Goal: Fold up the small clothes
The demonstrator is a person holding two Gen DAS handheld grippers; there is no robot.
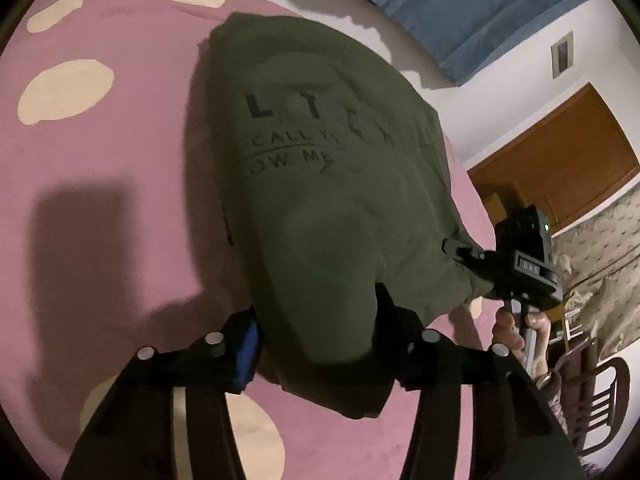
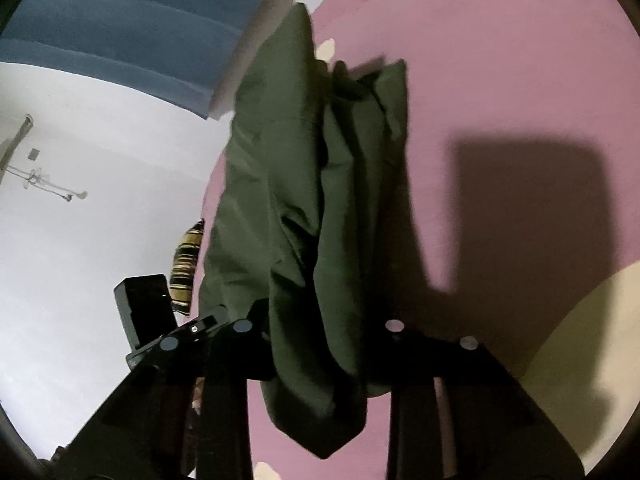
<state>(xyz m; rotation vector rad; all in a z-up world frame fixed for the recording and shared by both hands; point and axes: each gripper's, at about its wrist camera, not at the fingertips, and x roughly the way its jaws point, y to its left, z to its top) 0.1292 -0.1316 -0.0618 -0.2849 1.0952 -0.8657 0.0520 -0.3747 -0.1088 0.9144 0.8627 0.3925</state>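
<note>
An olive green T-shirt (image 1: pixel 328 184) with dark lettering is lifted over the pink bedspread (image 1: pixel 112 184). My left gripper (image 1: pixel 320 336) is shut on a fold of the shirt's near edge, its blue pad (image 1: pixel 246 354) pressed to the cloth. My right gripper (image 1: pixel 466 252) shows at the right of the left wrist view, shut on the shirt's other corner. In the right wrist view the shirt (image 2: pixel 312 208) hangs in folds from my right gripper (image 2: pixel 320 332), whose fingertips are hidden by the cloth.
The pink bedspread (image 2: pixel 500 92) has cream spots (image 1: pixel 66 90). A white wall (image 2: pixel 100 220), blue curtain (image 1: pixel 480 12), brown door (image 1: pixel 568 160) and a dark chair (image 1: pixel 600 396) lie beyond the bed. A striped cushion (image 2: pixel 186 268) lies at the bed's edge.
</note>
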